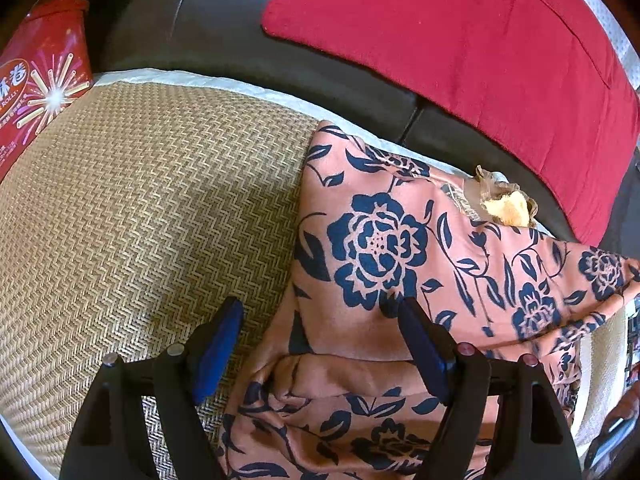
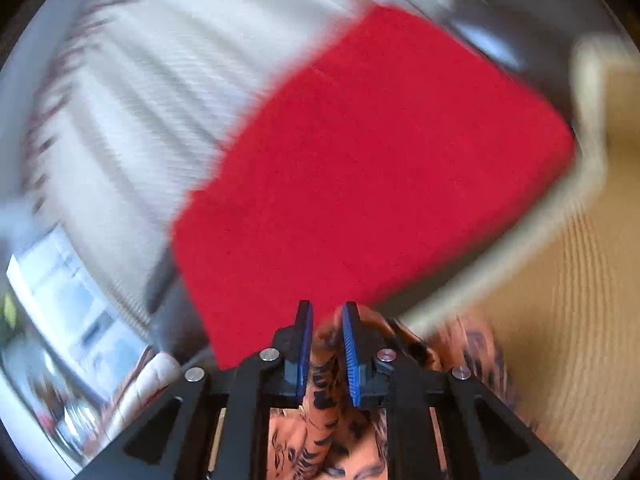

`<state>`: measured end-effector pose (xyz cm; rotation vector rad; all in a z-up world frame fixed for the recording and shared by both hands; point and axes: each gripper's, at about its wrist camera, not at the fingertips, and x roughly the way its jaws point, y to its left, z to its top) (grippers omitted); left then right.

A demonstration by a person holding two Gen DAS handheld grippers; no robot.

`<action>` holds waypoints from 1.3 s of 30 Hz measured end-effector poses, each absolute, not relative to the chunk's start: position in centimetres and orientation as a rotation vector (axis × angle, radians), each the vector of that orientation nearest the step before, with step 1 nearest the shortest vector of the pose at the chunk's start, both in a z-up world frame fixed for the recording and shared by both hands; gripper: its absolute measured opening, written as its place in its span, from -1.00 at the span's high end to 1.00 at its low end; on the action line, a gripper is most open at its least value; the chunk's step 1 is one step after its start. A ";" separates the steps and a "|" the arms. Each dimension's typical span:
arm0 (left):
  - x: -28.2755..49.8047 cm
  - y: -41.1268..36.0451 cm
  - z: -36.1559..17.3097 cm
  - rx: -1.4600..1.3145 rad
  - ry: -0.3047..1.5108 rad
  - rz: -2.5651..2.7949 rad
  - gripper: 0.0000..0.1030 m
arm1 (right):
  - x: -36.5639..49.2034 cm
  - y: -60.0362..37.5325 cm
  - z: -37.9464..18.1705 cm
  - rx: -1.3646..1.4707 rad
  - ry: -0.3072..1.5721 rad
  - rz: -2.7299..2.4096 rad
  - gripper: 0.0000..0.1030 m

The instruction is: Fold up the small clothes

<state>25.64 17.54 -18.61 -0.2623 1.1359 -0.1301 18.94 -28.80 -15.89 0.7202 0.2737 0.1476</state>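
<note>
The left gripper (image 1: 320, 312) is hanging with its blue-padded fingers (image 1: 218, 350) spread wide, gripping nothing, one finger over the tan herringbone-woven mat (image 1: 140, 208) and the other over the salmon-pink garment printed with dark navy flowers (image 1: 380, 248). That garment is lying on the right part of the mat, partly doubled over, a fold running across it between the fingers. The right gripper (image 2: 326, 320) is pinching a bunched edge of the same floral cloth (image 2: 324, 372) between nearly closed blue pads (image 2: 350, 360); that view is blurring heavily. A red rectangular fabric cushion (image 1: 460, 52) is leaning on the dark leather sofa back (image 1: 192, 16). A red printed box of egg rolls (image 1: 36, 92) is standing at the mat's far left edge, its contents hidden. A small yellow crumpled object (image 1: 506, 208) is sitting just beyond the garment.
</note>
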 end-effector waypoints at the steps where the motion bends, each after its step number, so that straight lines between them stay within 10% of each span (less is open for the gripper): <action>1: 25.6 17.5 -18.7 -0.257 1.137 -0.130 -0.55 | 18.9 -28.7 -15.6 0.686 0.280 0.158 0.69; 7: 25.5 16.6 -18.5 -0.249 1.139 -0.123 -0.55 | 23.0 -30.5 -21.8 0.871 0.672 0.098 0.60; 17: 25.5 14.1 -18.4 -0.184 1.108 -0.139 -0.55 | 25.3 -26.2 -20.0 0.645 0.585 0.147 0.45; 28: 26.3 14.8 -19.3 -0.122 1.145 -0.039 -0.55 | 28.8 -23.0 -27.0 0.440 1.150 0.033 0.48; 39: 25.7 11.0 -16.9 -0.101 1.034 -0.162 -0.55 | 28.9 -22.5 -22.0 0.458 0.838 0.030 0.41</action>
